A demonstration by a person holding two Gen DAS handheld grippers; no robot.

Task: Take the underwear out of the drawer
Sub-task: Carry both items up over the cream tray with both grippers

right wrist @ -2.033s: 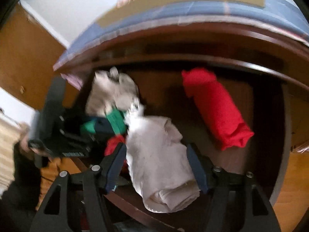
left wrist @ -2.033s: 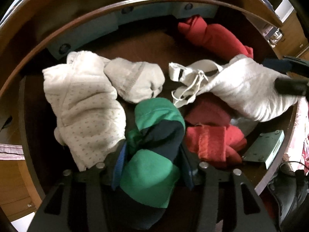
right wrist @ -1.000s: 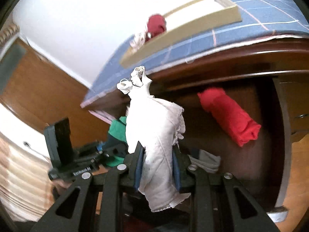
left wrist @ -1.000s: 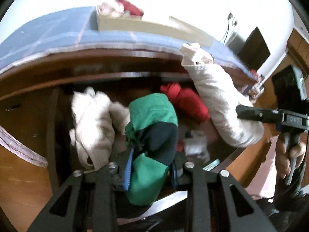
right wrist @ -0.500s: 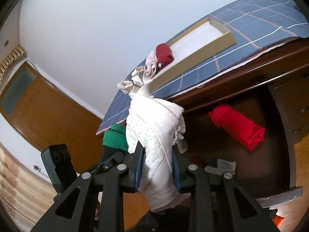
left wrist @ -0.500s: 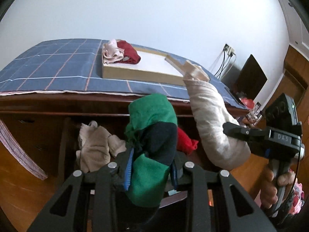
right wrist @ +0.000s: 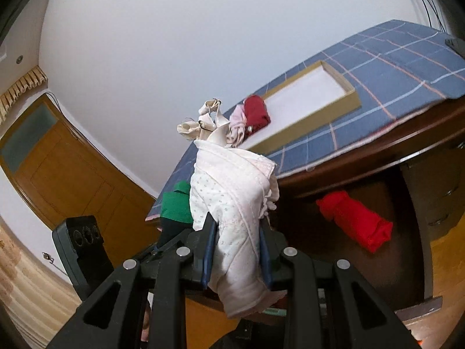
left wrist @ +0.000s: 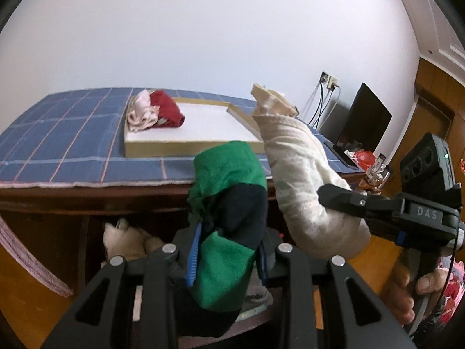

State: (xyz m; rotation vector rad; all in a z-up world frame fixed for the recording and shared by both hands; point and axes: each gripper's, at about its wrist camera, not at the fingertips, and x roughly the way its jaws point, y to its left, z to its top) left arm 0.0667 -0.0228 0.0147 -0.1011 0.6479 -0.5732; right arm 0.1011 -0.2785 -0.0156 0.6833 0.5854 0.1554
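Observation:
My left gripper (left wrist: 228, 250) is shut on a rolled green and navy underwear (left wrist: 229, 203) and holds it above the open drawer (left wrist: 93, 232). My right gripper (right wrist: 237, 250) is shut on a rolled white dotted underwear (right wrist: 232, 200), also lifted above the drawer; it shows in the left wrist view (left wrist: 302, 180) too. A red roll (right wrist: 354, 221) lies in the drawer (right wrist: 412, 232). A cream roll (left wrist: 125, 238) lies in the drawer's left part.
A shallow box (left wrist: 186, 128) sits on the blue checked cloth (left wrist: 58, 139) on the dresser top, with a pink and a dark red garment (left wrist: 157, 113) in its far left corner. A black monitor (left wrist: 363, 116) stands at the right. A wooden door (right wrist: 64, 174) is at left.
Both grippers have risen from inside the drawer to above the dresser's edge, each carrying its roll. The dresser top and the box have come into view.

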